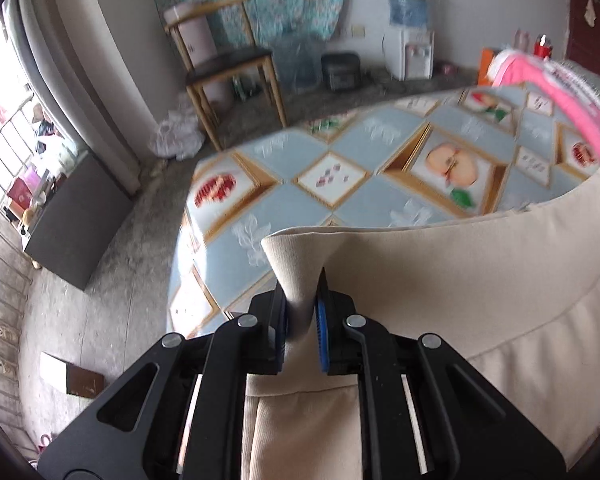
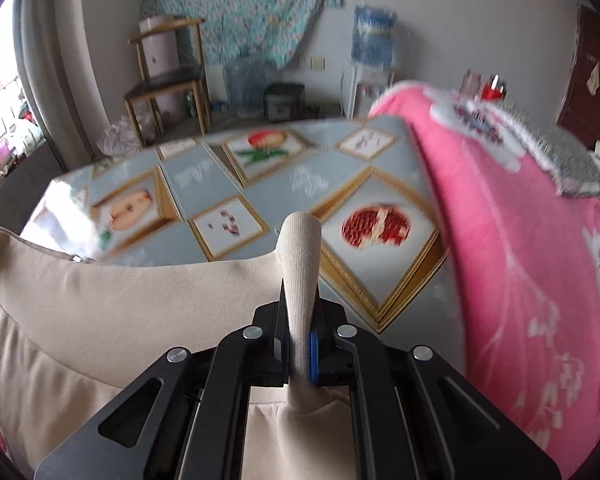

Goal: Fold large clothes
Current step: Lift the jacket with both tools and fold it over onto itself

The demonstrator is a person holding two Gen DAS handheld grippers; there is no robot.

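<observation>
A large beige garment (image 1: 460,276) hangs between the two grippers above the table with the fruit-pattern cloth (image 1: 340,184). My left gripper (image 1: 302,304) is shut on the garment's left corner, which sticks up as a pinched flap between the blue pads. In the right wrist view my right gripper (image 2: 300,320) is shut on the other corner of the beige garment (image 2: 140,304), a rolled tab of cloth poking up past the fingers. The held edge stretches taut from one gripper to the other, and the rest of the garment lies below both grippers.
A pink blanket (image 2: 520,248) is heaped on the table's right side. Beyond the table stand a wooden chair (image 1: 228,64), a water dispenser (image 1: 410,40) and a dark box (image 1: 340,70). A dark cabinet (image 1: 76,216) stands left on the concrete floor.
</observation>
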